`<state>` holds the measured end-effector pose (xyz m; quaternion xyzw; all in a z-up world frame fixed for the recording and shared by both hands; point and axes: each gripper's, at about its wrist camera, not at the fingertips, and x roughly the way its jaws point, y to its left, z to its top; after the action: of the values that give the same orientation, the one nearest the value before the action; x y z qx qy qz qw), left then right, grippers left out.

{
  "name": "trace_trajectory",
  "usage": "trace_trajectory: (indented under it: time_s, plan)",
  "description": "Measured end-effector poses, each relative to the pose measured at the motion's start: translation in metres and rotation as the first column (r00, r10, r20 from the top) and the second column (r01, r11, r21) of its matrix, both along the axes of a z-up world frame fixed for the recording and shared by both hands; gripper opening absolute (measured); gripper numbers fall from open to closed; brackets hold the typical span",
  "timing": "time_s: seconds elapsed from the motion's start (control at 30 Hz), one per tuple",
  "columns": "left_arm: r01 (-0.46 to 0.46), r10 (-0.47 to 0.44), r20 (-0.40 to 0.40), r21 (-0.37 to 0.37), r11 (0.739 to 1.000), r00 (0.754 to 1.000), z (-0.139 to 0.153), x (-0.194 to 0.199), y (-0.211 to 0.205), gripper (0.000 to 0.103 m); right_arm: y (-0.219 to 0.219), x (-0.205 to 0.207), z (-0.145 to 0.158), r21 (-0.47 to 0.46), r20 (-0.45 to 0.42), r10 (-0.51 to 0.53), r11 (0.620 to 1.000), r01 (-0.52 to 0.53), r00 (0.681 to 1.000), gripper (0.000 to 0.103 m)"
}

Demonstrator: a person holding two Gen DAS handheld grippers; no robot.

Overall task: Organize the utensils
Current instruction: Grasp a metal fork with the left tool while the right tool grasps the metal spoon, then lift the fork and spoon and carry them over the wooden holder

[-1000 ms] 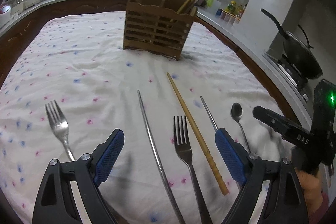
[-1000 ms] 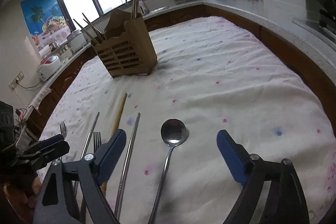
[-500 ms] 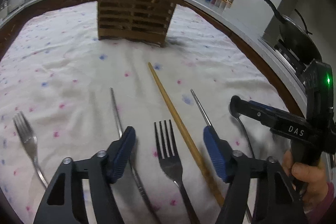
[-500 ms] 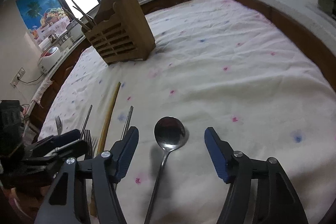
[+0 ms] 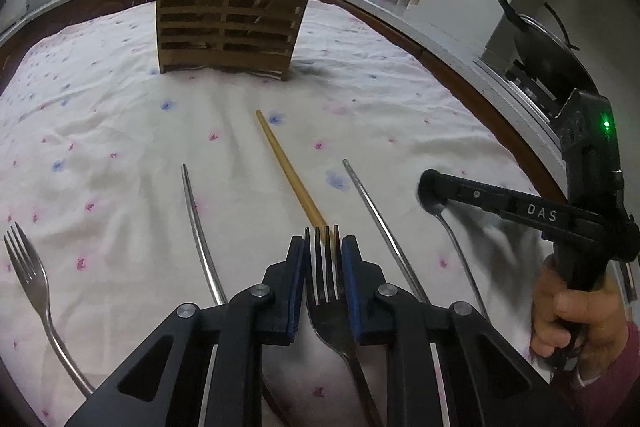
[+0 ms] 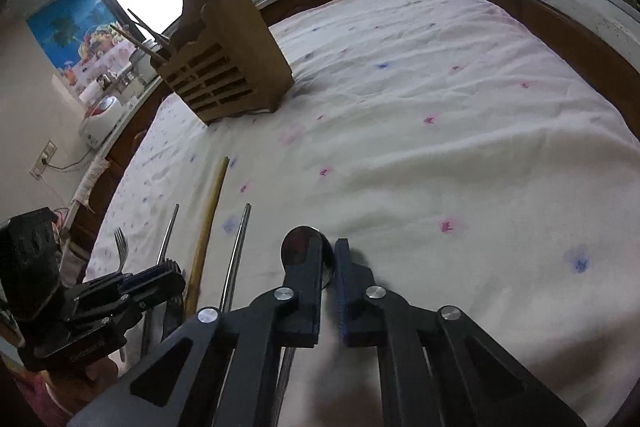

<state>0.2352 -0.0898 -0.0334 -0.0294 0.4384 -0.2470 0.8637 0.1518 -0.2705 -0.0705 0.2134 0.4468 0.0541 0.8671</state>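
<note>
Both grippers had dropped closer to the cloth since a second before, and their jaws, wide apart then, had come in on the cutlery. The left gripper (image 5: 323,251) pointed steeply down, its jaws closing with the blue pads pressed against either side of a fork (image 5: 326,291) at the tines — that fork lay flat on the cloth, handle running back under the tool. The right gripper (image 6: 328,259) was clenched about the neck of a spoon (image 6: 298,247), the bowl showing just ahead of its fingertips and the handle trailing beneath it. A hand (image 5: 572,311) wrapped the right tool's black grip, a dark red sleeve at the wrist.

Between the two grasped pieces lay a wooden chopstick (image 5: 290,173) and a metal chopstick (image 5: 380,215), side by side but apart. Left of the held fork lay a second metal chopstick (image 5: 198,223), and further left a second fork (image 5: 30,275), well apart from the rest.

All of it rested on a white tablecloth (image 6: 460,131) dotted with pink and blue flowers — creased in places. At its far side stood a slatted wooden utensil holder (image 5: 230,21) with chopsticks leaning out of its compartments. Beyond ran a pale countertop (image 5: 424,31) with small jars, a black pan (image 5: 548,47) on the stove to the right, bright windows behind, and a rice cooker (image 6: 100,119) near a colourful poster.
</note>
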Motion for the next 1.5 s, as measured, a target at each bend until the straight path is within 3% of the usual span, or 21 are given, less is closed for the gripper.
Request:
trace_trajectory:
  time_s: [0.43,1.0,1.07,1.1,1.5]
  plan:
    - [-0.034,0.034,0.017,-0.028,0.999,0.999,0.014,-0.010,0.016,0.016,0.009,-0.005,0.012,-0.076,0.027,0.011,0.997,-0.009,1.000,0.003]
    - [-0.055,0.069,0.132,-0.103,0.993,0.989,0.072,-0.057,0.063,0.014,0.022,-0.032,0.085,-0.146,0.204,0.013,0.989,0.017,0.979,0.003]
    - [-0.061,0.076,0.142,-0.106,0.992,0.987,0.079,-0.064,0.068,0.010,0.025,-0.035,0.093,-0.156,0.223,0.019,0.988,0.017,0.975,0.003]
    - [-0.061,0.077,0.147,-0.109,0.992,0.986,0.082,-0.067,0.071,0.002,0.027,-0.036,0.096,-0.160,0.231,0.021,0.987,0.017,0.973,0.003]
    - [-0.090,0.118,0.205,-0.140,0.986,0.972,0.106,-0.096,0.099,0.001,0.037,-0.049,0.126,-0.211,0.322,0.024,0.976,0.047,0.946,0.003]
